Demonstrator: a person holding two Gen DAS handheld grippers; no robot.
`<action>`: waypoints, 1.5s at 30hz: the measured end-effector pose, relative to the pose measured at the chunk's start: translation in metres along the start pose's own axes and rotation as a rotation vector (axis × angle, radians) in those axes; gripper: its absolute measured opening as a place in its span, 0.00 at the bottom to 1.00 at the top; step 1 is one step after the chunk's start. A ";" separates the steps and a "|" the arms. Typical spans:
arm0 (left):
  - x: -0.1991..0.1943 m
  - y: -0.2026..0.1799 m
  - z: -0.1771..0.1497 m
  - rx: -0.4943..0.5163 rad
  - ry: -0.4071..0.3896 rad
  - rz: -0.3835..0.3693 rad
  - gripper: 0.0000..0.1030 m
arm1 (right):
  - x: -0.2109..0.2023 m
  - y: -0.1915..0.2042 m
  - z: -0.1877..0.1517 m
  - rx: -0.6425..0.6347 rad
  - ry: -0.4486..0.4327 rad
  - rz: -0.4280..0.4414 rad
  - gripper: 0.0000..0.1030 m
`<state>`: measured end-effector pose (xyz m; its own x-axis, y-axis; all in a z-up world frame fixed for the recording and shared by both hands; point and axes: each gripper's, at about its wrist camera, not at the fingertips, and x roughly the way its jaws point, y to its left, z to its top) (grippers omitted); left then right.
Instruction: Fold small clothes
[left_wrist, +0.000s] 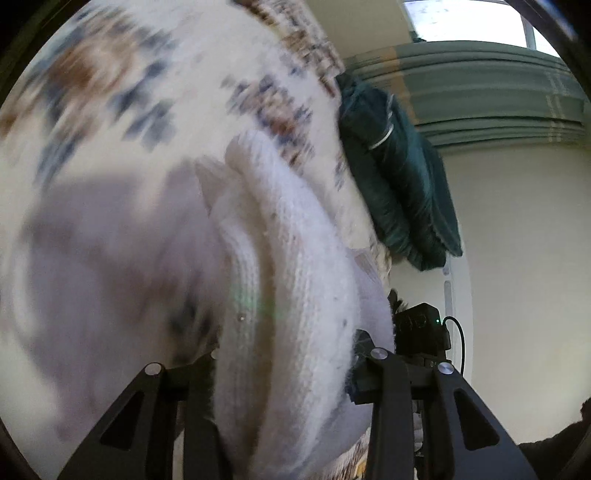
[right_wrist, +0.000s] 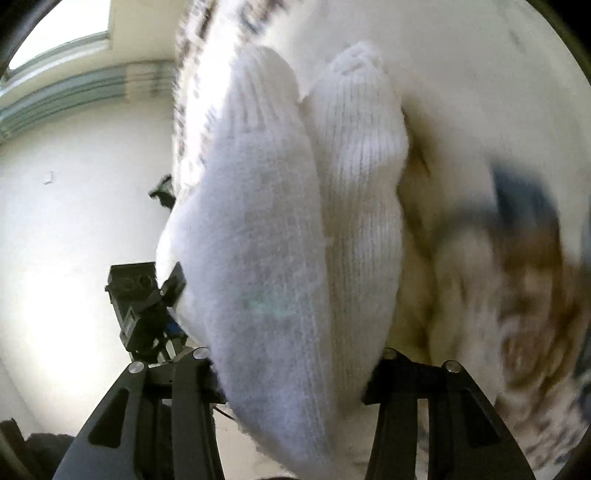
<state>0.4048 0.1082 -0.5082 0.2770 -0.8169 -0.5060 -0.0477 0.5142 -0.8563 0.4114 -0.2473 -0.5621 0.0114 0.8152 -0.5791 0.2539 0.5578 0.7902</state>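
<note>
A white knitted sweater (left_wrist: 147, 110) with blue and brown pattern fills most of the left wrist view, blurred. Its thick ribbed white edge (left_wrist: 288, 258) runs down between the fingers of my left gripper (left_wrist: 284, 369), which is shut on it. In the right wrist view the same sweater (right_wrist: 461, 92) fills the right side. Two ribbed white folds (right_wrist: 277, 221) hang into my right gripper (right_wrist: 291, 373), shut on them. Each gripper shows in the other's view as a black device beside the cloth: the right one (left_wrist: 421, 332), the left one (right_wrist: 144, 302).
A dark green garment (left_wrist: 399, 177) hangs against a pale wall (left_wrist: 517, 258). A green band (left_wrist: 480, 74) runs below a bright window (left_wrist: 461, 18). The right wrist view shows the same pale wall (right_wrist: 74, 221) and green band (right_wrist: 74, 92).
</note>
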 end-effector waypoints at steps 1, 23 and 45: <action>0.006 -0.006 0.020 0.011 -0.009 0.004 0.32 | -0.005 0.008 0.016 -0.007 -0.020 0.004 0.48; 0.174 0.028 0.285 0.151 0.094 0.197 0.41 | 0.003 0.016 0.340 -0.023 -0.103 -0.129 0.59; 0.138 -0.007 0.174 0.360 -0.120 0.811 1.00 | -0.017 0.061 0.182 -0.305 -0.342 -1.037 0.95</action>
<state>0.6101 0.0374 -0.5537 0.3889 -0.1442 -0.9099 0.0262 0.9890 -0.1456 0.6027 -0.2552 -0.5410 0.2081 -0.1219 -0.9705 0.0489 0.9923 -0.1141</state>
